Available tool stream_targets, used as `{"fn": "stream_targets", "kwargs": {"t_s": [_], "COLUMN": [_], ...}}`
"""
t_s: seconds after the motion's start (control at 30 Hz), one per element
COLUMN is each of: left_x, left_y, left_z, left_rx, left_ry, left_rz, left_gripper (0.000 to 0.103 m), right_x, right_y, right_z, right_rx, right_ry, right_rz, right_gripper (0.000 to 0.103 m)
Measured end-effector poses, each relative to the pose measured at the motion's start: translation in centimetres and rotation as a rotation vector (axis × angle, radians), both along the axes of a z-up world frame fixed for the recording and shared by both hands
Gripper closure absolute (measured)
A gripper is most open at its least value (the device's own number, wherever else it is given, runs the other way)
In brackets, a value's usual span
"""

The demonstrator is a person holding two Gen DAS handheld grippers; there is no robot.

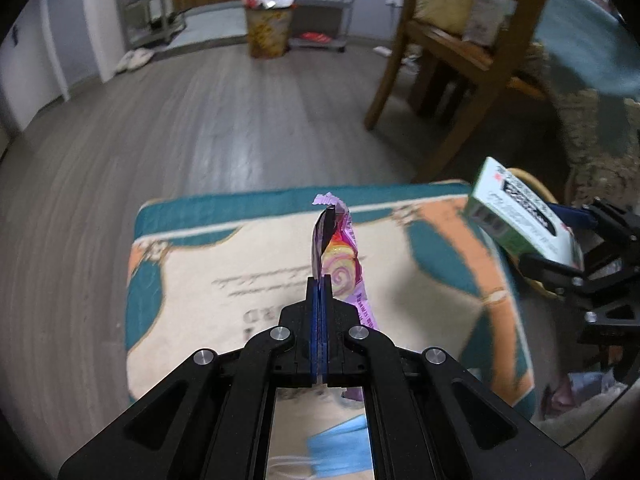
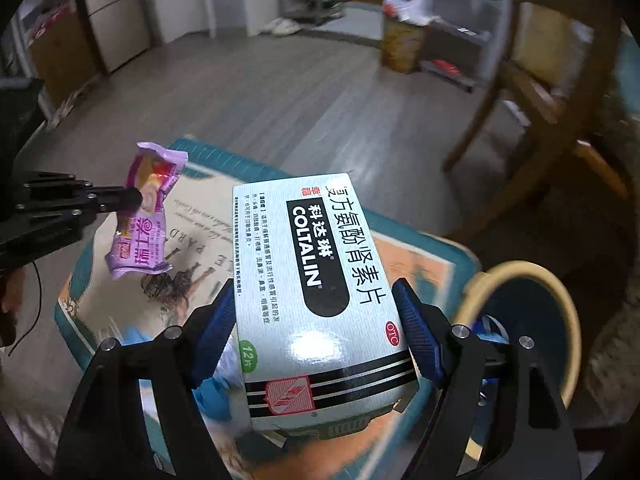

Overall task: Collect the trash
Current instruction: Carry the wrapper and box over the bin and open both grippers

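Observation:
My left gripper (image 1: 320, 280) is shut on a purple snack wrapper (image 1: 342, 256), which sticks up past the fingertips above the floor mat (image 1: 240, 264). In the right wrist view, the same wrapper (image 2: 144, 216) hangs from the left gripper (image 2: 136, 200) at the left. My right gripper (image 2: 314, 288) grips a white and green medicine box (image 2: 320, 340) across its width, blue pads pressed on both sides. The box (image 1: 516, 216) and right gripper (image 1: 560, 240) appear at the right edge of the left wrist view, lifted off the mat.
A blue face mask (image 1: 340, 448) lies on the patterned mat (image 2: 420, 264) under the grippers. A round bin with a tan rim (image 2: 520, 272) stands beside the mat on the right. A wooden chair (image 1: 440, 60) stands behind. A full yellow trash box (image 1: 266, 32) sits across the wooden floor.

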State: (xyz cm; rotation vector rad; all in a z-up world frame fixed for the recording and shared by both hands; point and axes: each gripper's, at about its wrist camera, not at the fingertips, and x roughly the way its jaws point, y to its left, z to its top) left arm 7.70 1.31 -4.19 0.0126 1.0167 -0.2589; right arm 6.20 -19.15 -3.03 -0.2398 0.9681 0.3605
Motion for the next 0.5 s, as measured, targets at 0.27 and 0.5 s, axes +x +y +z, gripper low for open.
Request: {"fn": "stream_targets", "kwargs": {"t_s": [0.27,0.5], "left_x": [0.1,0.8], "left_y": [-6.1,-13.1], "left_z": [1.8,0.6], "left_rx": [-0.015,-0.004], "left_ry": [-0.061,-0.053], "left_rz": [-0.112,-0.211], "left_gripper": [0.101,0.101], "right_x": [-1.0,0.1], "right_y": [-8.6,-15.4], "right_z": [0.4,-0.5], "right_rx": [0.053,0.081], "right_ry": [0.014,0.036], "right_rz": [-0.178,-0.293], "right_gripper": [0.027,0.027]}}
